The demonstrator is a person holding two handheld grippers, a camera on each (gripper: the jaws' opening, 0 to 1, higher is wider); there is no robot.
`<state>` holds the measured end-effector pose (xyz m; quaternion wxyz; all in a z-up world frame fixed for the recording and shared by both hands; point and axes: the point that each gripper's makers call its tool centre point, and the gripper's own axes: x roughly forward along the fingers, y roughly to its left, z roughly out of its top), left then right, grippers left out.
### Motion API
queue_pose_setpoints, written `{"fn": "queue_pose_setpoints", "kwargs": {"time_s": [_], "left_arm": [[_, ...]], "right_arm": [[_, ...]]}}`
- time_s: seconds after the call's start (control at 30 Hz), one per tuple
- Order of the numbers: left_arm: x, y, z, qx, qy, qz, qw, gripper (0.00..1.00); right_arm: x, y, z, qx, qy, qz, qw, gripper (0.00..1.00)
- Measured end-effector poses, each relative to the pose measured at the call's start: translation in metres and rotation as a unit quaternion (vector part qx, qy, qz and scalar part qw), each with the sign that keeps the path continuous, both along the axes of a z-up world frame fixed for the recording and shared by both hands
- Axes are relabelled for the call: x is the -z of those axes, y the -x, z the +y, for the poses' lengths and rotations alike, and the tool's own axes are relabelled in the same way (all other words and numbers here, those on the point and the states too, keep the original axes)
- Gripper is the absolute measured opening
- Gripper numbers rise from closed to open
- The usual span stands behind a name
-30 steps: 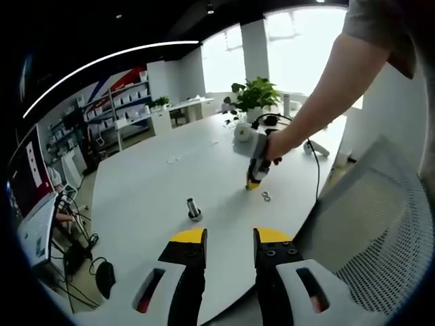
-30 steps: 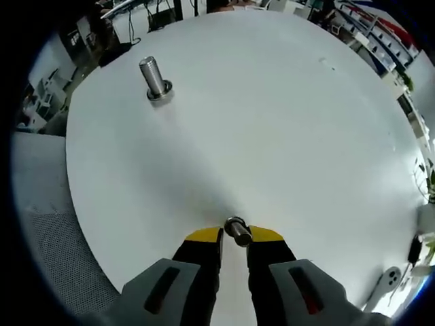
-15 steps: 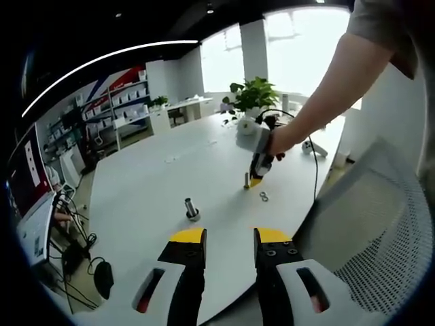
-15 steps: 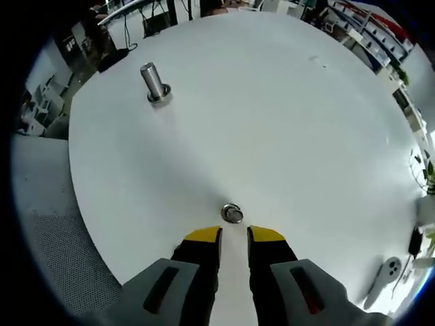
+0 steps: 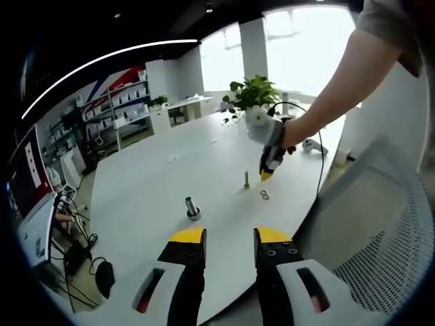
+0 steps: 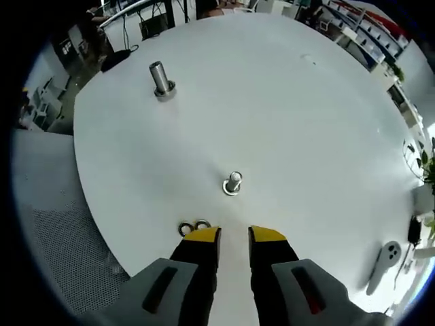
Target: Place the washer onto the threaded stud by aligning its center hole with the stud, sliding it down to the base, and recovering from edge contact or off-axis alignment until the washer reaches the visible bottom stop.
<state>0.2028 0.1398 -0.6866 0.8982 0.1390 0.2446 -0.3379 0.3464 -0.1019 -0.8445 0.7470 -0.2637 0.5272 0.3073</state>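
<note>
The right gripper [image 6: 234, 234] holds nothing, its jaws a little apart, above two washers [image 6: 194, 226] lying flat on the white table [image 6: 326, 149] near the small stud [image 6: 232, 183], so it should pick one gently and hold it level over the stud's top.

An office room.
A big white table [image 5: 156, 183], shelves [image 5: 126, 102] with boxes, a green plant [image 5: 255, 92], a mesh chair [image 5: 380, 224] and big bright windows [image 5: 299, 41].

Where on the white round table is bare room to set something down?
Bare: the wide stretch of white round table beyond the slim threaded stud, right of the thick steel stud. Crowded: the two metal washers at the right gripper.
</note>
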Motion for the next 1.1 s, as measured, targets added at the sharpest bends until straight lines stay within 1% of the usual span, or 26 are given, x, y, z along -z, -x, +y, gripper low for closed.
{"fn": "queue_pose_setpoints", "kwargs": {"time_s": [0.3,0.5,0.53,0.57,0.6,0.63,0.7,0.8,1.1], "left_arm": [[0.001,0.0,0.001,-0.002,0.001,0.004,1.0,0.26],[0.004,0.003,-0.002,0.007,-0.012,0.005,0.9999,0.26],[0.005,0.003,-0.002,0.008,-0.014,0.005,0.9999,0.26],[0.005,0.003,-0.002,0.009,-0.015,0.006,0.9998,0.26],[0.006,0.004,-0.002,0.01,-0.016,0.007,0.9998,0.26],[0.006,0.004,-0.003,0.012,-0.017,0.008,0.9997,0.26],[0.007,0.004,-0.003,0.013,-0.02,0.009,0.9997,0.26],[0.008,0.004,-0.002,0.012,-0.024,0.011,0.9996,0.26],[0.01,0.005,0.0,0.009,-0.032,0.011,0.9994,0.26]], "right_arm": [[-0.003,0.013,-0.004,0.011,-0.007,0.0,0.9999,0.19],[-0.002,0.02,-0.011,0.018,-0.008,0.002,0.9998,0.19],[-0.002,0.022,-0.011,0.011,-0.002,0.0,0.9999,0.19],[-0.003,0.023,-0.015,-0.017,0.018,-0.006,0.9997,0.19],[-0.001,0.025,-0.015,-0.03,0.025,-0.007,0.9992,0.19],[0.0,0.027,-0.014,-0.034,0.024,-0.005,0.9991,0.19],[0.002,0.029,-0.013,-0.026,0.017,-0.002,0.9995,0.19],[0.004,0.033,-0.012,-0.004,0.004,0.008,0.9999,0.19],[0.005,0.032,0.0,-0.009,-0.006,0.006,0.9999,0.2]]}}
